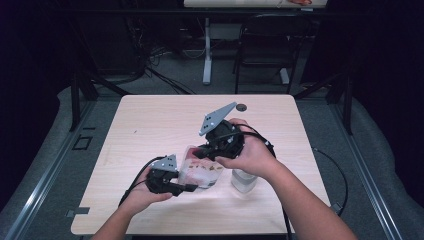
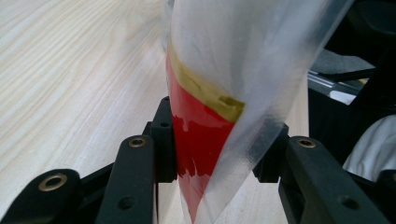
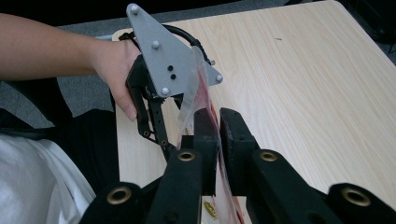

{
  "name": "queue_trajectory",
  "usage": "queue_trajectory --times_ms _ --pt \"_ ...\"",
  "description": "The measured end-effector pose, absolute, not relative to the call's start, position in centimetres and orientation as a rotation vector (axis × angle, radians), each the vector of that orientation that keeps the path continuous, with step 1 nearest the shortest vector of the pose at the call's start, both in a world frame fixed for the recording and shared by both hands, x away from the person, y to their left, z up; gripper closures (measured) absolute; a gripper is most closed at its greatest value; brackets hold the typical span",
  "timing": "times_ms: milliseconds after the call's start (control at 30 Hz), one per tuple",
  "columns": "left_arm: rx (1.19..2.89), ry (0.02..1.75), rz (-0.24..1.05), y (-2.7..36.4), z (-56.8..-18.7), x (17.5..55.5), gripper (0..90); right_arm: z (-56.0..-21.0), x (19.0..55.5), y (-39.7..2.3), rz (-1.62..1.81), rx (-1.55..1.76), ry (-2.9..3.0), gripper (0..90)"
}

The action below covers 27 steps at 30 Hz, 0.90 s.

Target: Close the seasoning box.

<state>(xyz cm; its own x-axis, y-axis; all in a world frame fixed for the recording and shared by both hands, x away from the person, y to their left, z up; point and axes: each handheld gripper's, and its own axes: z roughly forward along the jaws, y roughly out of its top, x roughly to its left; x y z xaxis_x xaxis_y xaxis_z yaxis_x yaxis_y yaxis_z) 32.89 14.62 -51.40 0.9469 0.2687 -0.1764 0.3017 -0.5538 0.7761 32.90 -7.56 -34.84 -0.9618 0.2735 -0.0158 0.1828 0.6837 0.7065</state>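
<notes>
So the left gripper (image 1: 192,187) is down near the front edge of the table (image 1: 150,120), and it's got one end of a clear plastic bag (image 1: 202,170) with a red and yellow print between its jaws. In the left gripper view the bag (image 2: 210,93) bulges upright between the black pads (image 2: 164,135), which press on it from both sides, jaws about half spread, so I'd call that a firm pinch. My guess is it's anchoring that end so the bag stays off the table and stretched. Moving right, the right gripper (image 1: 200,150) comes in from above onto the bag's top edge. In the right gripper view the jaws stand nearly together with a thin fold of the bag (image 3: 218,154) running through the narrow gap, and whether they're actually gripping it I can't tell. Further right, a small clear container (image 1: 244,181) sits on the table just under the right hand (image 1: 250,152).
</notes>
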Motion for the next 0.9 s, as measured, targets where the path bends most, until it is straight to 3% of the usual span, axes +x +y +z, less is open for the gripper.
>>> queue_trajectory --times_ms 567,900 --pt "2.253 0.437 -0.081 14.2 -51.8 32.8 61.3 -35.9 32.8 -10.0 1.191 0.464 2.712 78.4" --pt "2.291 0.463 -0.069 14.3 -52.3 32.8 61.5 -37.0 32.7 -11.5 1.238 0.514 2.674 79.8"
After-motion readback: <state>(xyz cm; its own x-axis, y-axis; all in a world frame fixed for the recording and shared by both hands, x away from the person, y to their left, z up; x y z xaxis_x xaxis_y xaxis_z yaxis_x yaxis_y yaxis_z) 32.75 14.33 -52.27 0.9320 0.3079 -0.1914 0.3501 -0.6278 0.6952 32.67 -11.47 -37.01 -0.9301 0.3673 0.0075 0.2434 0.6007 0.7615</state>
